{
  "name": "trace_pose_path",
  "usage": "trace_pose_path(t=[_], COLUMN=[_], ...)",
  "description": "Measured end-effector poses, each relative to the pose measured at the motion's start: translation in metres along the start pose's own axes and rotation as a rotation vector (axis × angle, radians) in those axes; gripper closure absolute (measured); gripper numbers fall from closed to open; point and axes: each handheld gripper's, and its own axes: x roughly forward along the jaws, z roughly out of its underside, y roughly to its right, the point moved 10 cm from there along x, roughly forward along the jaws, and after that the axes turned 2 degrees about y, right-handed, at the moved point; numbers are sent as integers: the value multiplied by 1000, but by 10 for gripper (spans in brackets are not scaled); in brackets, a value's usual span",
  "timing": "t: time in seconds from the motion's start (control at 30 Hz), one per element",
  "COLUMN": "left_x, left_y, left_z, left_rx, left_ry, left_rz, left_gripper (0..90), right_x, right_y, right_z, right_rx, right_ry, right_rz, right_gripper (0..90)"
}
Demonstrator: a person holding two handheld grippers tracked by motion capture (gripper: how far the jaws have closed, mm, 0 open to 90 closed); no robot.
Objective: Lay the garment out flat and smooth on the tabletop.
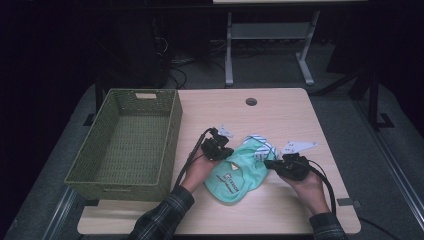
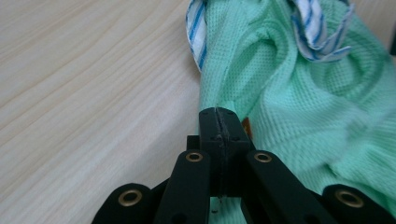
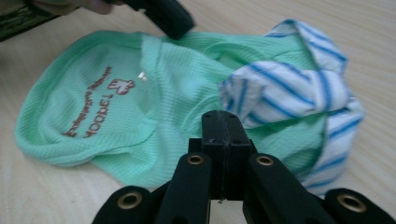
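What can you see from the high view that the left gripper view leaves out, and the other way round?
The high view takes in the green woven basket at the table's left, the person's hands and plaid sleeves, the right hand-held gripper and the dark floor beyond.

The left gripper view gives the close detail: the left hand-held gripper with its black jaws pressed together at the garment's edge, and the fabric's waffle texture.

Both show the mint-green garment with its blue-and-white striped trim, lying on the pale wooden table.
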Motion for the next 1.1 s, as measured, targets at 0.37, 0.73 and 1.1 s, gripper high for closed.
trace_pose_path(t=[0.37,0.73,1.1], left_x=[21,11,-2], left_y=[-6,-12,4], left_z=[1,12,27], left_rx=[-6,-33,-3], left_ry=[-31,-44,-74], left_rz=[-36,-23,20], left_gripper=[893,895,895], right_x=[20,23,19], right_y=[-26,-9,8], right_z=[17,29,30], right_rx=[-17,-4,14], right_ry=[-68,-119,-120], right_rz=[-71,-20,24], right_gripper=[897,899,899])
